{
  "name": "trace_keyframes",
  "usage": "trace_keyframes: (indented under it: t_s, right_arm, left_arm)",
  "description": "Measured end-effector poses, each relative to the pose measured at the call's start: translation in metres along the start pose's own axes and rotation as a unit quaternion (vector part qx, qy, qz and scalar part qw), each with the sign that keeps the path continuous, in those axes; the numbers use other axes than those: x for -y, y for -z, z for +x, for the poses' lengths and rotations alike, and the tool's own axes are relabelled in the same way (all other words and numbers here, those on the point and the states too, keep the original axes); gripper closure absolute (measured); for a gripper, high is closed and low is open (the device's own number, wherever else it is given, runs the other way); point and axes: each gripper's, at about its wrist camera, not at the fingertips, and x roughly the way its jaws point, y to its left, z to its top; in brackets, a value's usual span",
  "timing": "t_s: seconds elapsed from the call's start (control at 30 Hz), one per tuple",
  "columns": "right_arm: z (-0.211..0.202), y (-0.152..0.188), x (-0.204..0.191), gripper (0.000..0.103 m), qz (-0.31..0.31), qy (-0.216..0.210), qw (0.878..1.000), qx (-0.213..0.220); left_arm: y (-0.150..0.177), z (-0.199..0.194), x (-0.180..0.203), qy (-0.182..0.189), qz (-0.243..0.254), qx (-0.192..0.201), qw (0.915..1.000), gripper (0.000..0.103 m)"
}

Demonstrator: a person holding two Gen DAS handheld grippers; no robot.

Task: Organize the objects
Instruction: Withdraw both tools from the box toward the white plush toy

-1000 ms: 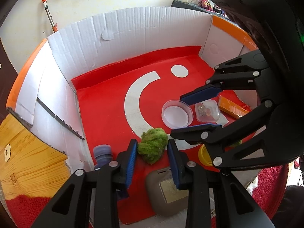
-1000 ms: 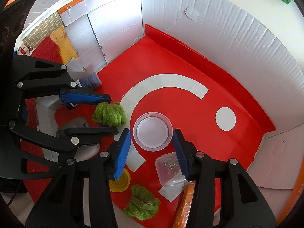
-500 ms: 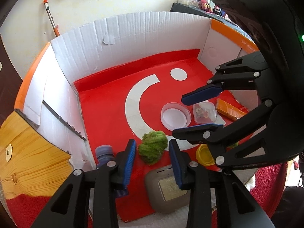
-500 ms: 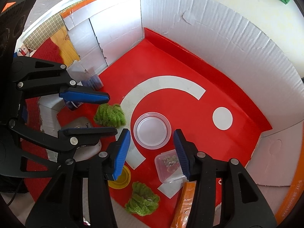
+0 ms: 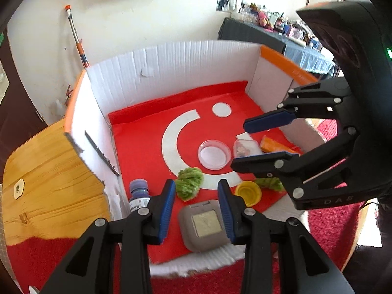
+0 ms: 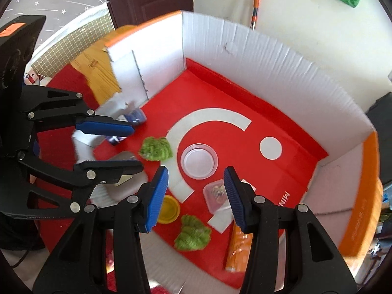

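Note:
Inside a white-walled cardboard box (image 5: 171,68) with a red floor lie a clear round dish (image 5: 214,154) (image 6: 199,158), a green fuzzy ball (image 5: 189,182) (image 6: 155,148), a second green ball (image 6: 192,232), a yellow lid (image 5: 248,191) (image 6: 168,209), a small clear container of bits (image 5: 245,148) (image 6: 216,194), an orange packet (image 5: 275,145) (image 6: 238,246), a grey square case (image 5: 204,223) and a blue-capped bottle (image 5: 139,192) (image 6: 134,117). My left gripper (image 5: 197,208) is open and empty above the grey case. My right gripper (image 6: 196,196) (image 5: 264,140) is open and empty above the dish and container.
A wooden board (image 5: 49,178) lies left of the box on a red cloth (image 5: 36,257). A mop handle (image 5: 77,41) leans on the back wall. A cluttered dark table (image 5: 269,36) stands at the far right.
Both grippers have pulled back and risen, so the box and its contents look smaller and farther. Both stay open and empty. The objects have not moved.

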Motion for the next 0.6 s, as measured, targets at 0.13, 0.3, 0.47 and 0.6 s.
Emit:
trace_keyframes:
  t_s: [0.13,0.3,0.47,0.6]
  right_arm:
    - [0.005,-0.008,-0.034,0.057,0.006,0.009,1.000,0.019]
    - [-0.014,-0.008,-0.065,0.052,0.020,0.022,0.998,0.050]
    - [-0.045,0.010,-0.071,0.050,0.029,0.038,0.996,0.080]
    - [-0.075,0.030,-0.073,0.046,0.046,0.052,0.992,0.108]
  left_arm:
    - [0.005,-0.018,0.008,-0.003,-0.005,0.024,0.9997,0.055]
    - [0.014,-0.042,0.015,-0.002,-0.011,0.046,0.9989,0.053]
    - [0.026,-0.061,0.025,-0.001,-0.015,0.066,0.9977,0.051]
    - [0.035,-0.071,0.031,-0.005,-0.024,0.081,0.9965,0.048]
